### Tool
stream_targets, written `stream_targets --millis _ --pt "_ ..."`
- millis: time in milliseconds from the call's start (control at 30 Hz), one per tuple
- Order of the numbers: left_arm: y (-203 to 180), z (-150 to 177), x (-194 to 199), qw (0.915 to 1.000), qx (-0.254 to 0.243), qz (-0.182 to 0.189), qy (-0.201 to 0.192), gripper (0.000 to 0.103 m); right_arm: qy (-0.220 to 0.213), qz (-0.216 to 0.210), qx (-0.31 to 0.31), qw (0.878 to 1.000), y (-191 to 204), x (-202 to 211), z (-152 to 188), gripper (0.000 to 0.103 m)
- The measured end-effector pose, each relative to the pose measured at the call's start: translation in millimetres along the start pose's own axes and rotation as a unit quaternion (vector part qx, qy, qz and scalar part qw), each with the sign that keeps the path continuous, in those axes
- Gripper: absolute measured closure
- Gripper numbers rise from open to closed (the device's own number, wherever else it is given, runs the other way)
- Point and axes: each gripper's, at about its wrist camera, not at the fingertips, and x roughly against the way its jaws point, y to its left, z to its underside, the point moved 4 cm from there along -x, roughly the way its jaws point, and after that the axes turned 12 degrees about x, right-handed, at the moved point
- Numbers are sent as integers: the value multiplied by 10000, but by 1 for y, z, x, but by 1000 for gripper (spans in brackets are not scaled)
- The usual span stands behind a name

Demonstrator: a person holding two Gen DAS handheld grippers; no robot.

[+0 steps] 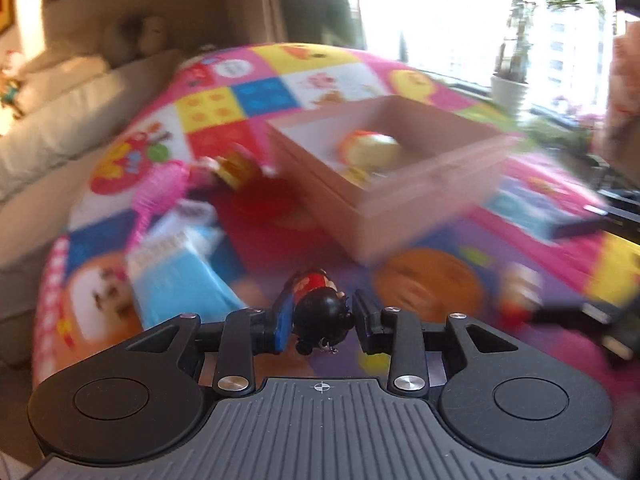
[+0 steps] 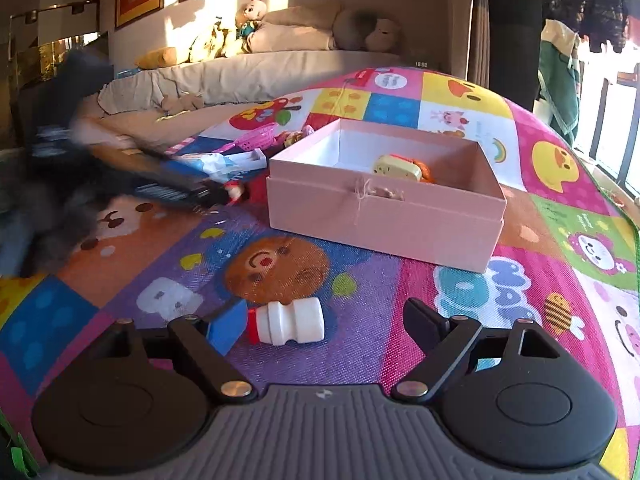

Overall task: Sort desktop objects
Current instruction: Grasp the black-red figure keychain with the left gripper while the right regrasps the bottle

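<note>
My left gripper is shut on a small doll with black hair and a red top, held above the play mat; the view is motion-blurred. The open pink box lies ahead of it with a yellow toy inside. In the right wrist view my right gripper is open, low over the mat, with a small white bottle with a red band lying between its fingers. The pink box and its yellow toy lie beyond. The left gripper appears as a dark blur at the left.
A colourful play mat covers the surface. A blue packet, a pink basket and a small yellow toy lie left of the box. A beige sofa with plush toys stands behind. A window is at the right.
</note>
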Motion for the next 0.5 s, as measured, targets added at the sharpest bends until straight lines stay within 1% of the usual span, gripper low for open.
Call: stream_targets --millis 33,67,100,133,200,300,333,367,433,500 --pt "-1 7 8 10000 12 52 24 64 5 -2 11 10000 1 -1 0 17" --pt "0 12 13 10000 16 0 16 63 3 -7 29 10000 2 -1 -1 16" --pt "3 16 17 9999 -11 -153 -23 60 -6 -20 47 10000 3 -1 -1 14" --pt "8 19 19 9990 -86 -429 -117 55 -14 -34 63 10000 4 -2 -1 13" --pt "19 19 20 9959 -151 -862 -221 51 -21 -63 101 9999 7 -2 -3 11" --pt "40 19 19 9911 -57 -1312 -209 48 -30 -87 189 9998 12 -3 -6 11" --pt "45 19 20 9909 10 -1331 -183 44 -44 -85 213 9997 14 -2 -7 11" --pt "49 19 23 9925 147 -1202 -135 41 -62 -86 224 9997 15 -1 -8 10" --pt "53 20 30 9955 527 -787 -105 24 -91 -102 202 9997 16 0 -9 7" --pt "52 21 33 9961 739 -466 -100 16 -107 -128 200 9997 18 0 -9 5"
